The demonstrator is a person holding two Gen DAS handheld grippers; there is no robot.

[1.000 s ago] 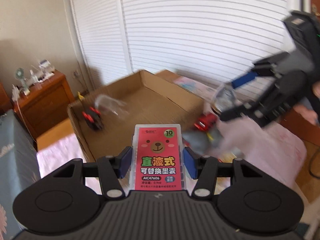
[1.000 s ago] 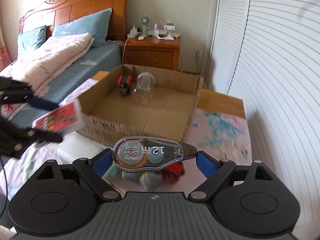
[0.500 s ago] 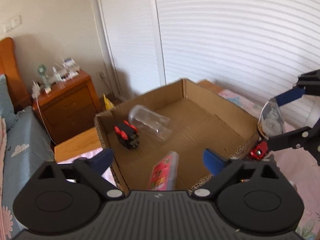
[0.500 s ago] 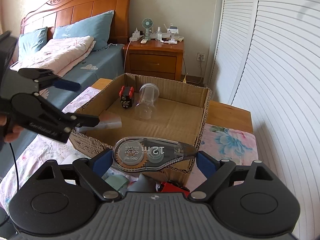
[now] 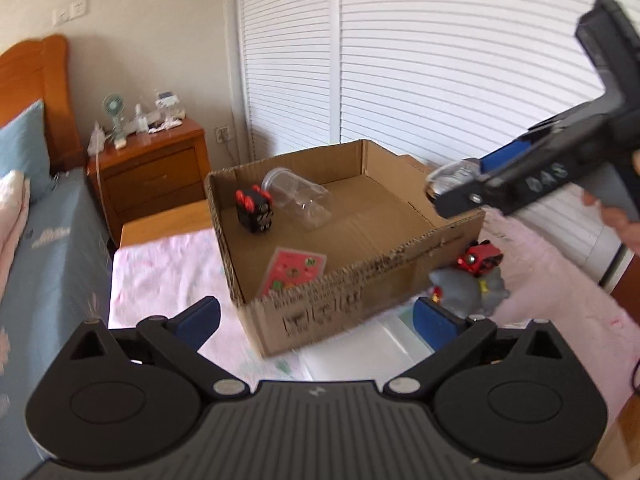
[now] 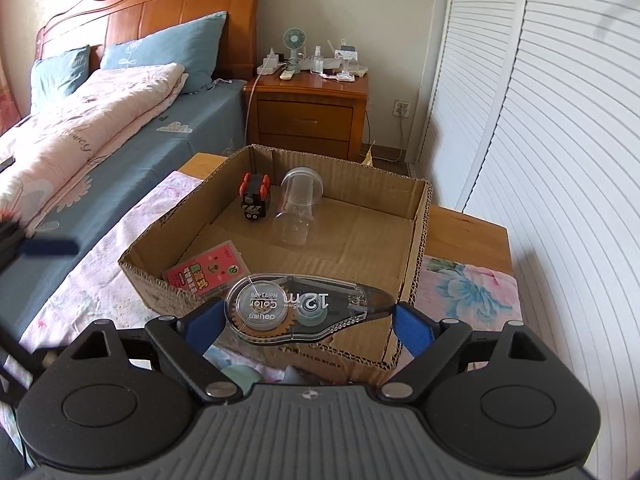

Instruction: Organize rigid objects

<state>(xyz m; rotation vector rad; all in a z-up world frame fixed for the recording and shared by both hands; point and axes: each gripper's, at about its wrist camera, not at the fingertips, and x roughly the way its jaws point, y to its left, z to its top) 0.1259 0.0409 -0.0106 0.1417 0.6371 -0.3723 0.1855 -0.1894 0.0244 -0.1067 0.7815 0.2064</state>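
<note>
Cardboard box [image 6: 416,240] is holding a red ink-cartridge pack [image 6: 206,272], toy train [image 6: 256,198] and clear jar [image 6: 298,208], as the left gripper [image 5: 316,316] is opening empty and the right gripper [image 6: 308,318] is clamping a correction-tape dispenser [image 6: 304,308] at the box's near wall.

Left gripper [image 5: 316,316] tilts downward, its jaws opening with nothing between them; right gripper [image 6: 308,316] angles down, clamped on a tape dispenser [image 6: 304,308].

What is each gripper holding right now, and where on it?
The right gripper clamps the correction tape dispenser by its two ends. The left gripper holds nothing; its jaws are opening.
</note>
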